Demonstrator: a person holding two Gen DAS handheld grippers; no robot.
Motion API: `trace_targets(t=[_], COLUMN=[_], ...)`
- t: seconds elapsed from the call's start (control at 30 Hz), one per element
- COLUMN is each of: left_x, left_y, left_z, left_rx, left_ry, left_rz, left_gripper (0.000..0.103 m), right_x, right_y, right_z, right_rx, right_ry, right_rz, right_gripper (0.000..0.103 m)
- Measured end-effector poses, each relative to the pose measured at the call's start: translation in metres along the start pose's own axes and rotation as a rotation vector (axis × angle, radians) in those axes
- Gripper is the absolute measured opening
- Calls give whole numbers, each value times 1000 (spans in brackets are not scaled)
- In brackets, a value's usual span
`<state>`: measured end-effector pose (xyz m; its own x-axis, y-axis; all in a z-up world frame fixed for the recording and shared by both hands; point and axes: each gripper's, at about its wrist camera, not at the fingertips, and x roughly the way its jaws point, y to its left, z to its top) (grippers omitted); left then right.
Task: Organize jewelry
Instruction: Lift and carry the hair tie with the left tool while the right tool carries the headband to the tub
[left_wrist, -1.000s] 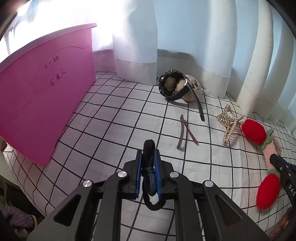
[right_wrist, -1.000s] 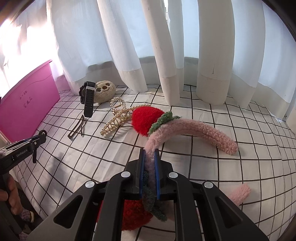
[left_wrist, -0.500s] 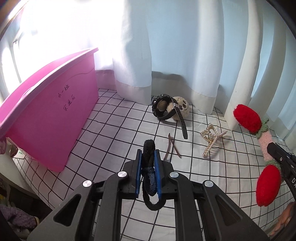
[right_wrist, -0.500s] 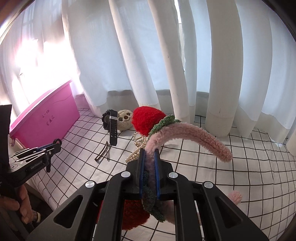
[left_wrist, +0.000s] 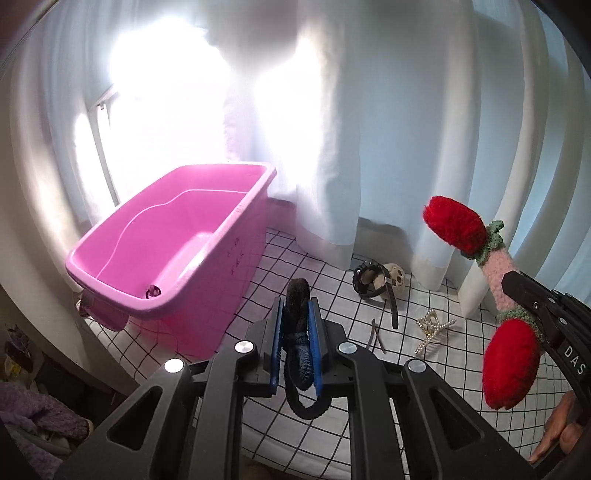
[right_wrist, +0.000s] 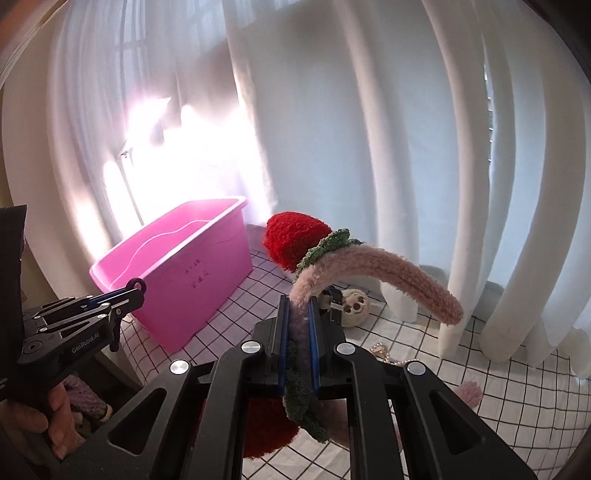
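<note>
Right now your left hand-held gripper (left_wrist: 295, 345) is clamping a black hair tie (left_wrist: 297, 332), its loop running lengthwise along the fingers. Your right hand-held gripper (right_wrist: 298, 334) is gripping a pink headband (right_wrist: 388, 271) with red strawberries, arching up and rightward, its lower strawberry partly hiding under the gripper. Farther off, a watch (left_wrist: 373, 282), hair clip (left_wrist: 430, 328) and pink bin (left_wrist: 177, 240) are sitting on the checked table (left_wrist: 406, 376); the bin's small contents are hard to identify.
</note>
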<state>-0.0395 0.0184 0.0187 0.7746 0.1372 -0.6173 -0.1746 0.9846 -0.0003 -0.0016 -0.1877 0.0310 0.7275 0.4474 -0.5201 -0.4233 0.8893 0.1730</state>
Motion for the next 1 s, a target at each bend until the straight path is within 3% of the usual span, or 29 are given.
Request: trace_targets(t=[0.2,0.47,0.73,1.0], left_x=[-14,3,40,96], left_y=[52,141,227,256], left_z=[38,87,104,106], left_rx=[-28,-55,-98,-91], left_ry=[-94,-129,-63,29], left_rz=[37,65,59,42], left_gripper=[13,13,13,13], right_x=[18,66,131,212], right_y=[51,132,202,252], right_z=[45,98,135,149], right_rx=[-62,-127,-172,-224], right_ry=[-61,-99,-53,58], right_rz=[78,135,194,235], right_gripper=[10,10,10,10])
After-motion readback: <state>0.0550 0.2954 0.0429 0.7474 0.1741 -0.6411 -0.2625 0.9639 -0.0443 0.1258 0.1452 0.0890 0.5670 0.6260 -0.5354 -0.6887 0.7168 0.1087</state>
